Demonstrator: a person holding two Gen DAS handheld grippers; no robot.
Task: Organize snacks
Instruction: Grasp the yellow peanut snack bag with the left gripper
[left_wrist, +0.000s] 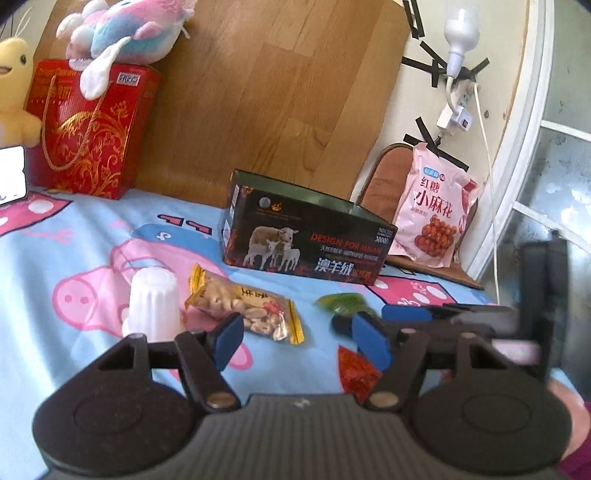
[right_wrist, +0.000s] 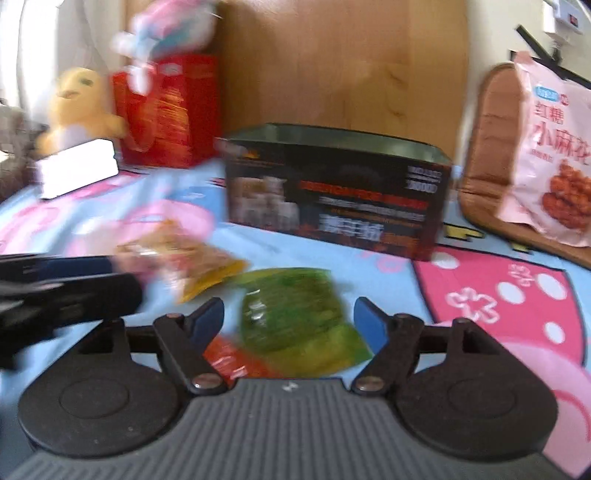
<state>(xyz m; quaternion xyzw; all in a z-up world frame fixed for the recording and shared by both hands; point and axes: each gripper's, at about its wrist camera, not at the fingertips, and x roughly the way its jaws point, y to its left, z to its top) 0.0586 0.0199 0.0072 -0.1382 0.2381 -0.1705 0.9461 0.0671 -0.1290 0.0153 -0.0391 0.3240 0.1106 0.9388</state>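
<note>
A home bedroom: a bed under a cartoon-pig sheet (left_wrist: 92, 236), plush toys (left_wrist: 125, 29) against a wooden headboard (left_wrist: 277, 92), a red gift bag (left_wrist: 92, 129) beside them.

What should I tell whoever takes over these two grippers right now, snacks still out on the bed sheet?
Left gripper: open, empty, aimed at the peanut packet.
Right gripper: open, the green packet lying between its fingers, not pinched.
Red packet lies beside the green one; white jelly cup left of the peanuts.
Dark open box stands behind them; its inside is hidden.
Left: all four loose snacks.
</note>
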